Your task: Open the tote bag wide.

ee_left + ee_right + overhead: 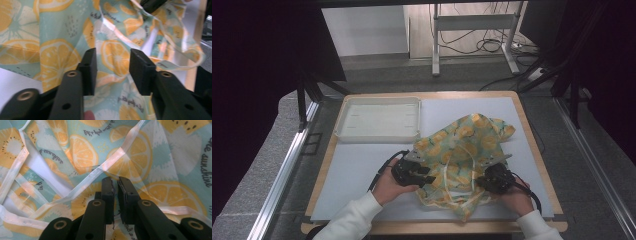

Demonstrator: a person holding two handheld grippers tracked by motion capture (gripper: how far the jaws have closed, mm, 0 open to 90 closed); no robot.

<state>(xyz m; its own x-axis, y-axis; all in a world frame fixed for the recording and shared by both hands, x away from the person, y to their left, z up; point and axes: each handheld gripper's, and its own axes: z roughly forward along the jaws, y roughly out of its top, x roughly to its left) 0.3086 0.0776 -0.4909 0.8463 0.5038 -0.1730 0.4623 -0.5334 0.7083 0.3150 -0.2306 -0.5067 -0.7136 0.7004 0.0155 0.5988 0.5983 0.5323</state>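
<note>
1. Table: wood-edged top covered w/ pale sheet, seen from high view; person's forearms in white sleeves enter from bottom edge.
2. Cloth: crumpled fabric, teal w/ orange citrus-slice print and script lettering, pale binding strips/ties along edges. Lies on right-centre of table, spread from mid-table toward near edge, betw. both grippers. Print seen close up in left gripper view and right gripper view.
3. Tray: white, rectangular, shallow, placed at far-left part of table, just beside cloth's far-left corner; contact can't be told.
4. Left hand: wrapped around left gripper at cloth's left edge.
5. Right hand: wrapped around right gripper at cloth's near-right edge.
6. Left gripper: jaws held wide apart, nothing pinched betw. them; cloth seen through the gap, directly beneath. In high view it sits at cloth's left border.
7. Right gripper: jaws nearly closed, narrow gap only, positioned over cloth next to a pale binding strip. A thin fold of cloth seems caught betw. jaws, but grip can't be confirmed. In high view it rests on cloth's near-right part.
</note>
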